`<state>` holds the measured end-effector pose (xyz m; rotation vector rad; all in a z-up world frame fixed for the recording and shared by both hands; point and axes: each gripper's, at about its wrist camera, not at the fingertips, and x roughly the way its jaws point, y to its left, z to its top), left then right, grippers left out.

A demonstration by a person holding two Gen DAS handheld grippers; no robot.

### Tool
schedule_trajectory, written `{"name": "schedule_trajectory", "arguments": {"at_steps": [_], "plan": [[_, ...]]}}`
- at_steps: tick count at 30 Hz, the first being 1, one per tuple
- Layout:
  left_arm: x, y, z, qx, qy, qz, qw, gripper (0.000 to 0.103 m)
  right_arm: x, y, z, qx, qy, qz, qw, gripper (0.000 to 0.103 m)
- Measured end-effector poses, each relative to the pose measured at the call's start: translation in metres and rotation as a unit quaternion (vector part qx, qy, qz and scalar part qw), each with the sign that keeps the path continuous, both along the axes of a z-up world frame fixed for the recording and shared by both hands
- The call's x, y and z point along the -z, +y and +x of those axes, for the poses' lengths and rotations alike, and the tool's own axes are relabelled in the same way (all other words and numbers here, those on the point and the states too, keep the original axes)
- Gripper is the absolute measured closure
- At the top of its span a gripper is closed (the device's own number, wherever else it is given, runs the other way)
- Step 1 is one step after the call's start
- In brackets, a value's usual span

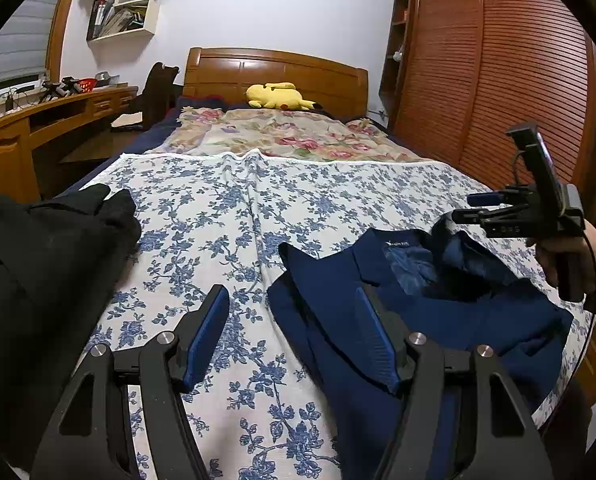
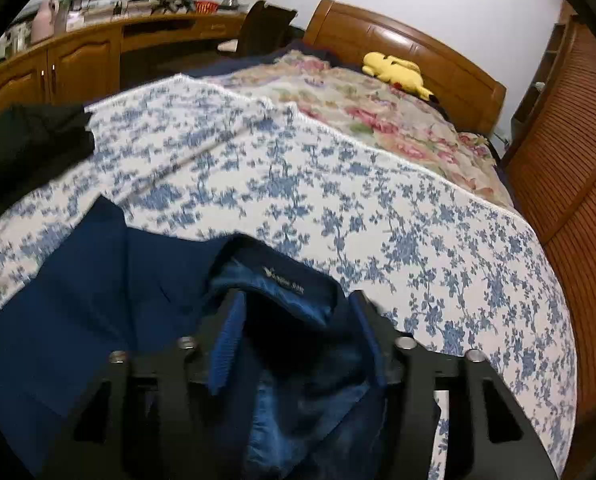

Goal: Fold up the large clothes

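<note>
A navy blue jacket (image 1: 449,316) lies spread on the blue-flowered bedspread (image 1: 226,216), collar and label towards the headboard. My left gripper (image 1: 294,320) is open above the jacket's left edge, one finger over the bedspread, one over the cloth. My right gripper (image 2: 298,320) is open just above the jacket's collar (image 2: 286,280), with the lining between its fingers; in the left wrist view the right gripper (image 1: 461,210) hangs over the collar, held by a hand. The jacket also fills the lower part of the right wrist view (image 2: 98,300).
A black garment (image 1: 38,264) lies in a heap on the bed's left side. A yellow plush toy (image 1: 276,96) rests by the wooden headboard (image 1: 274,68). A wooden desk (image 1: 38,120) stands to the left, a louvred wardrobe (image 1: 497,80) to the right.
</note>
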<state>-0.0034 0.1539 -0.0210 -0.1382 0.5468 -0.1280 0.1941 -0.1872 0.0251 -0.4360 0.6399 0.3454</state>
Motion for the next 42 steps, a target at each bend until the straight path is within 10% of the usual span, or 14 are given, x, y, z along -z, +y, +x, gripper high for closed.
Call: {"name": "schedule_trajectory", "arguments": {"at_steps": [19, 32, 36, 42], "plan": [[0.002, 0.019, -0.002, -0.023, 0.002, 0.007, 0.9997, 0.037, 0.032, 0.068, -0.114, -0.182, 0.071, 0.028, 0.980, 0.045], [0.004, 0.024, -0.002, -0.026, 0.004, 0.007, 0.9996, 0.037, 0.060, 0.091, -0.118, -0.197, 0.095, -0.034, 0.975, 0.045], [0.005, 0.024, -0.001, -0.025, 0.005, 0.009, 0.9996, 0.037, 0.057, 0.094, -0.104, -0.184, 0.096, -0.055, 0.977, 0.089], [0.006, 0.023, -0.001, -0.024, 0.006, 0.009, 0.9996, 0.037, 0.018, 0.074, -0.076, -0.158, 0.081, 0.015, 0.984, 0.100]]}}
